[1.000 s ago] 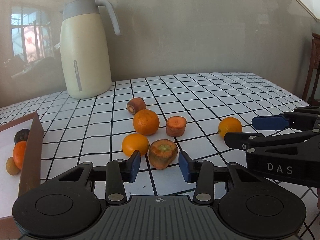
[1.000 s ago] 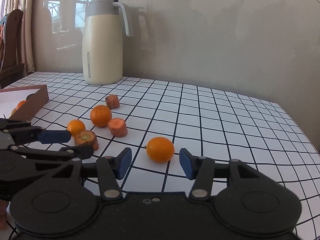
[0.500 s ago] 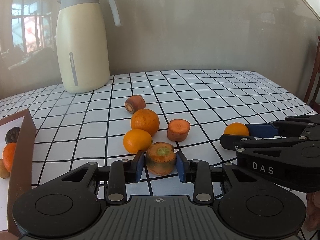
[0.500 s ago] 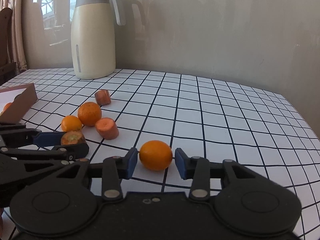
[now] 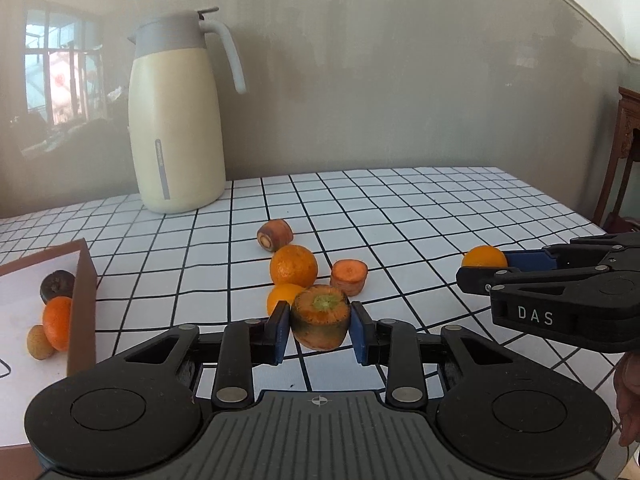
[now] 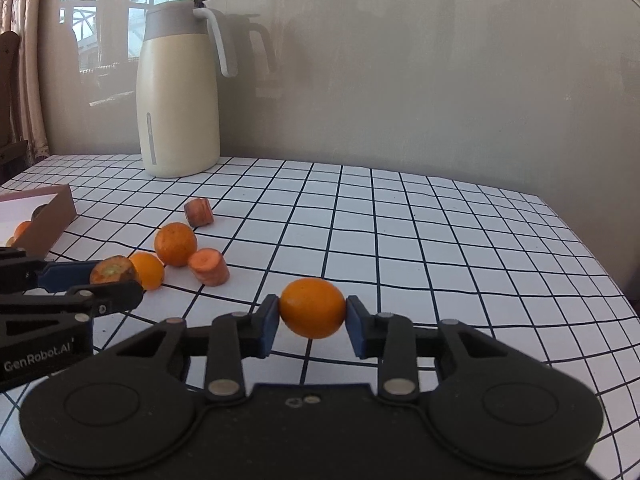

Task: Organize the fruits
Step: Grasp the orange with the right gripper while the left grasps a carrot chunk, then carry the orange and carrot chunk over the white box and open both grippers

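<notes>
A grid-patterned desk (image 6: 440, 240) stands against a grey wall. The left tongs (image 5: 320, 326) clamp a carrot top piece (image 5: 319, 316) just above the desk; the right tongs (image 6: 312, 320) clamp a small orange (image 6: 312, 307), likewise raised.

White tablecloth (image 6: 440, 240) crossed by a black grid; a cream jug (image 6: 178, 104) with a grey top. Oranges (image 6: 176, 244) bright orange, carrot pieces (image 6: 209, 267) duller orange (one greenish at the cut). Brown box (image 5: 82, 300), white inside; blue pads (image 6: 269, 326).

Box (image 5: 82, 304) cut off at left edge.
</notes>
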A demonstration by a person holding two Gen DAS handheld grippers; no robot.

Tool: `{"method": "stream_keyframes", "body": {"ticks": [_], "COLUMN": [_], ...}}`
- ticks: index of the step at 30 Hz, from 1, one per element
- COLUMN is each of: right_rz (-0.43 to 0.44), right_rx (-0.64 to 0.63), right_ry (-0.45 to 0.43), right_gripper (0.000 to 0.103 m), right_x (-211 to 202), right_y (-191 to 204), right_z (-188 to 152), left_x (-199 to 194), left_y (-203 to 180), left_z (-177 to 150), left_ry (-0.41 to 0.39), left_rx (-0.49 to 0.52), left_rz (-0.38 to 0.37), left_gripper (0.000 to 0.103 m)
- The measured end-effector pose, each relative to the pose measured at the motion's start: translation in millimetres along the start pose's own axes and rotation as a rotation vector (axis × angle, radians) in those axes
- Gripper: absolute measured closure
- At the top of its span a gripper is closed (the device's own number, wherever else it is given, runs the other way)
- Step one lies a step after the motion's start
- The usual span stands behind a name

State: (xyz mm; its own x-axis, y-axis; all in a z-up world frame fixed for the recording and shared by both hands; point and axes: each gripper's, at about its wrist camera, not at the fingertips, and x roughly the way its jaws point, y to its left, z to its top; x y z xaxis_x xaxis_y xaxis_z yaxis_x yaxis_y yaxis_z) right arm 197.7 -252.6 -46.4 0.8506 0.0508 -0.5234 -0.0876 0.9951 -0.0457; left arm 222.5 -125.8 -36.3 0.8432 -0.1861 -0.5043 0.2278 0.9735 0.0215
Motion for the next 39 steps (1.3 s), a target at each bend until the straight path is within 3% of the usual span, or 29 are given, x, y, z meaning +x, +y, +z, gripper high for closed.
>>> {"method": "stream_keyframes", "body": {"ticks": [24, 39], "right_rz": [0.057, 0.197], "right_rx": [-0.03, -0.092], "right_ry": [-0.089, -0.169], "right_gripper": [0.076, 0.076], "right_x": [-75.1, -91.4], "right_y": [50.6, 106.7], "right_z": [-17.9, -2.6], "left_x": [-116.7, -151.7], "left_y": [53.0, 101.1], "left_z": [-30.9, -39.2], "left_ry": [-0.108, -0.151], "left_rx": [0.004, -0.029], "left_rz": [0.09, 0.181], "left_gripper": [0.071, 0.071]}}
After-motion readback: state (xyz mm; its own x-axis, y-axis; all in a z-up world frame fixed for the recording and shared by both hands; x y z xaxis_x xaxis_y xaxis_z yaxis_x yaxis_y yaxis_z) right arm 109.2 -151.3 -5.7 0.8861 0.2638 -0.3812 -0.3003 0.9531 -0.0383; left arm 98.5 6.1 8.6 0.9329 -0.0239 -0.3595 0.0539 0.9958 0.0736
